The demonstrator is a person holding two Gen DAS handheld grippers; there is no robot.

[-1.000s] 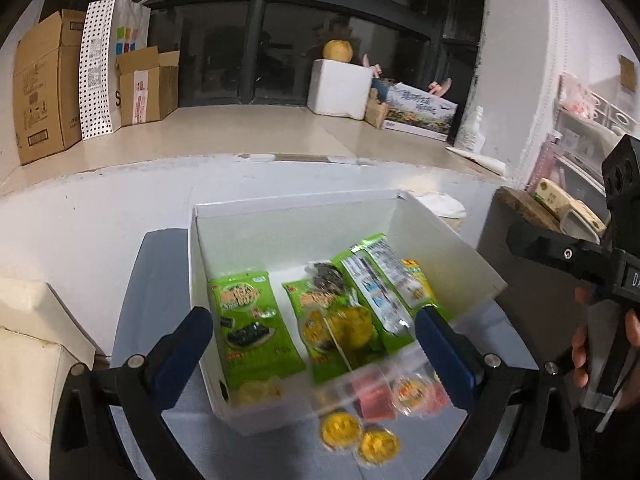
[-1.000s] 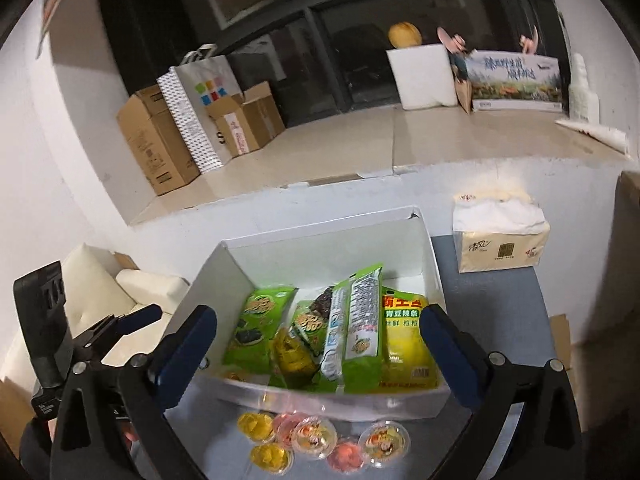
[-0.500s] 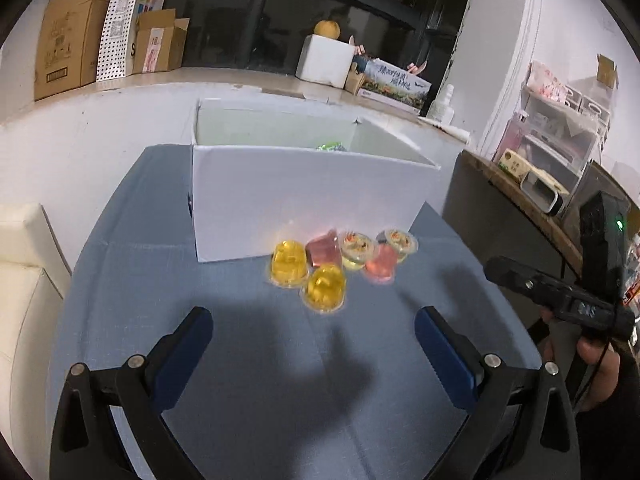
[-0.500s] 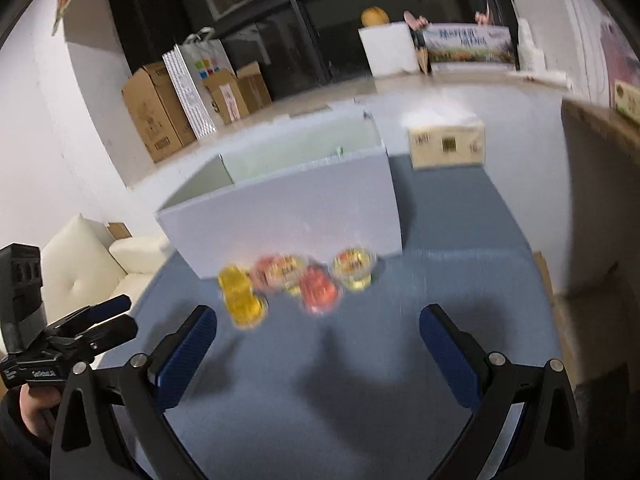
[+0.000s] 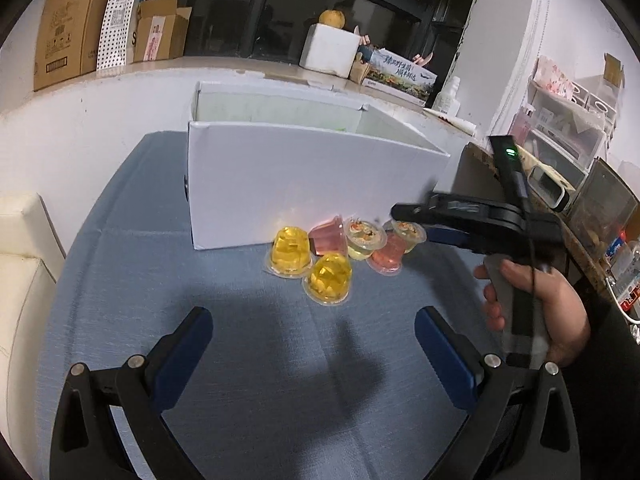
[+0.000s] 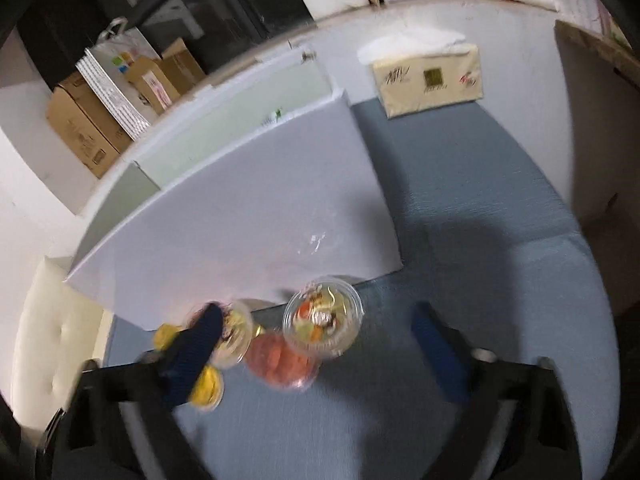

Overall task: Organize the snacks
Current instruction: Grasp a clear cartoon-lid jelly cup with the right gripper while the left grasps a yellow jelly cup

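Observation:
Several jelly cups sit on the blue table just in front of a white box (image 5: pixel 304 176): two yellow ones (image 5: pixel 291 250), pink ones (image 5: pixel 387 254) and clear fruit ones (image 5: pixel 365 235). My left gripper (image 5: pixel 312 346) is open and empty, a short way in front of the cups. My right gripper (image 6: pixel 316 332) is open and low over the cups, its fingers either side of a clear fruit cup (image 6: pixel 322 323) and a pink cup (image 6: pixel 280 360). It also shows in the left wrist view (image 5: pixel 412 220), reaching in from the right. The box's (image 6: pixel 248 216) contents are hidden behind its front wall.
A tissue pack (image 6: pixel 427 79) stands on the table right of the box. A cream sofa (image 5: pixel 20 280) lies to the left. Cardboard boxes (image 5: pixel 68 24) and a white foam box (image 5: pixel 332 50) sit on the ledge behind. Shelves (image 5: pixel 568 120) stand at the right.
Both grippers came down from above the box to table level in front of it. My right gripper then moved forward and left, close over the jelly cups. Both stayed open.

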